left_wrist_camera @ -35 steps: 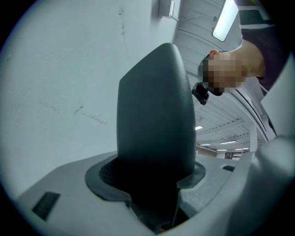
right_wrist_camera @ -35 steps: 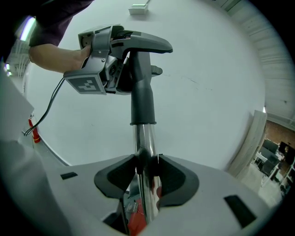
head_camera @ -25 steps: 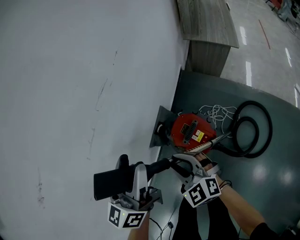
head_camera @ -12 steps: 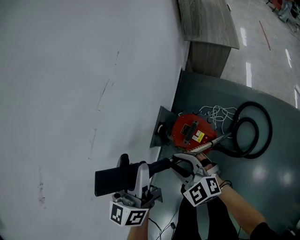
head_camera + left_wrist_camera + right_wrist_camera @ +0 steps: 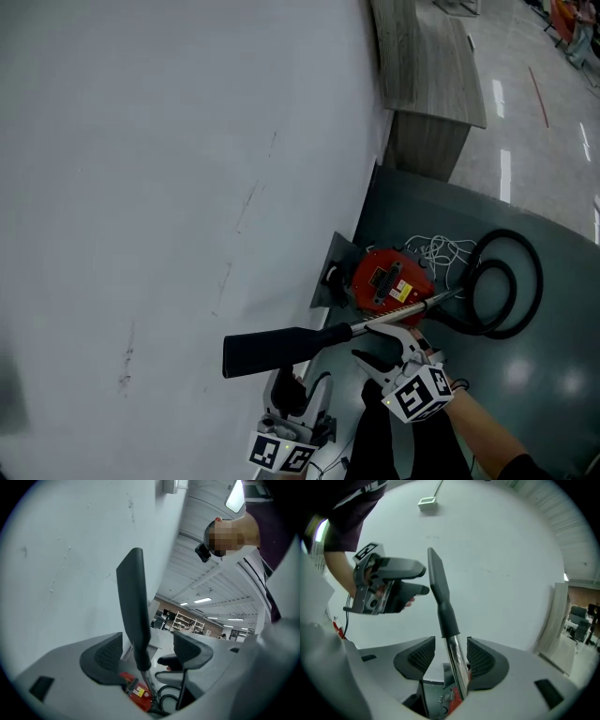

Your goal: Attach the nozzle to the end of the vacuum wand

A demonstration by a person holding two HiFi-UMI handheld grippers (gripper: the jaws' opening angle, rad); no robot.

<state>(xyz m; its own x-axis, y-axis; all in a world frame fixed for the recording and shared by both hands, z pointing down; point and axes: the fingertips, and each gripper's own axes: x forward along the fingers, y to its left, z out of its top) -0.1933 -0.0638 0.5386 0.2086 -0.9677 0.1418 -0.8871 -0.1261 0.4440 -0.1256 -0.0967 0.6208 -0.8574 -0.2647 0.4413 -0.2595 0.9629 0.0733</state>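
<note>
The left gripper (image 5: 146,652) and right gripper (image 5: 450,656) are pale grey with dark ribbed fingers (image 5: 423,656) and black-and-white marker cubes (image 5: 419,394).

White wall (image 5: 169,141) met a dark grey floor (image 5: 534,375); wood-grain cabinet (image 5: 427,66) stood against it. Strip lights (image 5: 201,601) reflected on pale glossy flooring (image 5: 548,141) beyond.

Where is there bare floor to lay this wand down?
The dark mat is bare right of and below the hose coils. The pale floor beyond the mat, right of the wooden cabinet, is open too. Crowded: the strip by the wall, where the red canister, white cord and hose bunch together.
</note>
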